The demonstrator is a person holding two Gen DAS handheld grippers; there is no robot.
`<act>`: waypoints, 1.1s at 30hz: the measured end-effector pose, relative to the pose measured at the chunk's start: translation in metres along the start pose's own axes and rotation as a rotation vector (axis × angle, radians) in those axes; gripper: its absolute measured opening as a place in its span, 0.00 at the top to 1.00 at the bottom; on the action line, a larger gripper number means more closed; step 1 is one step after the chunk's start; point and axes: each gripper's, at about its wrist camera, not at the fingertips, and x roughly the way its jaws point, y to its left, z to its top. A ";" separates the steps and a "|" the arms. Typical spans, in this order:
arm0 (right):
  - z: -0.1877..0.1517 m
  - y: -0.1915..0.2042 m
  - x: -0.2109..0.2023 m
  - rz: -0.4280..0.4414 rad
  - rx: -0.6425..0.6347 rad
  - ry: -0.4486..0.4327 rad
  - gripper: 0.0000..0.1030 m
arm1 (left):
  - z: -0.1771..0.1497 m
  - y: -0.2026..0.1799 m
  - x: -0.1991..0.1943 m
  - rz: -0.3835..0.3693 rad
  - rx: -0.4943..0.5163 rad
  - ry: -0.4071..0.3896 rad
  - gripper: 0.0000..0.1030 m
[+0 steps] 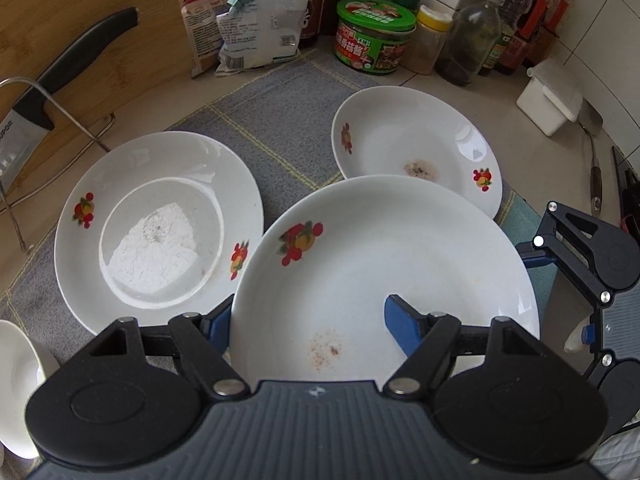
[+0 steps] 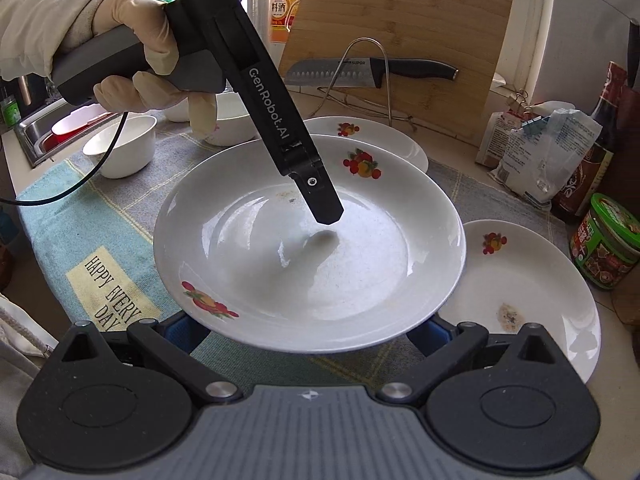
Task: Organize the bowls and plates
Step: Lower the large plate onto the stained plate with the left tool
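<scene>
Your held plate is off the mat, carried between both grippers: white, deep, fruit prints on the rim, a small brownish residue spot in the well. Your left gripper grasps its rim: one blue pad sits inside the well, the other is outside under the edge, so the jaws are clamped on the plate wall. In the right wrist view one finger of that left gripper reaches down into the well, with your gloved left hand around the handle. Your right gripper sits at the near rim; its blue pads show on either side below the plate edge, but the plate hides the tips, so you can't tell whether it's clenched on the rim or just supporting from below. Under the held plate lies the mat, grey with yellow lines. On it, to the left in the left wrist view, is a second plate with white powder in its well, lying flat. Beyond the held plate is a third plate, also flat, with a dark crumb patch; the held plate's rim overlaps it in view. White bowls sit near the mat's sink end. Behind: a knife in a wire rack against a cutting board. At the back wall are paper bags, a green-lidded jar, and sauce bottles.
</scene>
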 end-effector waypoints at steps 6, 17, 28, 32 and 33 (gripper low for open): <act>-0.007 -0.020 -0.009 -0.042 0.028 0.002 0.00 | 0.026 -0.016 0.014 -0.020 0.048 0.003 0.27; -0.026 -0.049 -0.023 -0.105 0.103 0.005 0.00 | 0.061 -0.043 0.039 -0.057 0.120 0.006 0.27; -0.034 -0.073 -0.027 -0.158 0.149 0.009 0.00 | 0.088 -0.060 0.062 -0.084 0.170 0.002 0.27; -0.037 -0.081 -0.027 -0.174 0.167 0.010 0.00 | 0.096 -0.062 0.071 -0.094 0.182 0.003 0.27; -0.037 -0.083 -0.027 -0.177 0.172 0.011 0.00 | 0.098 -0.063 0.074 -0.097 0.184 0.004 0.27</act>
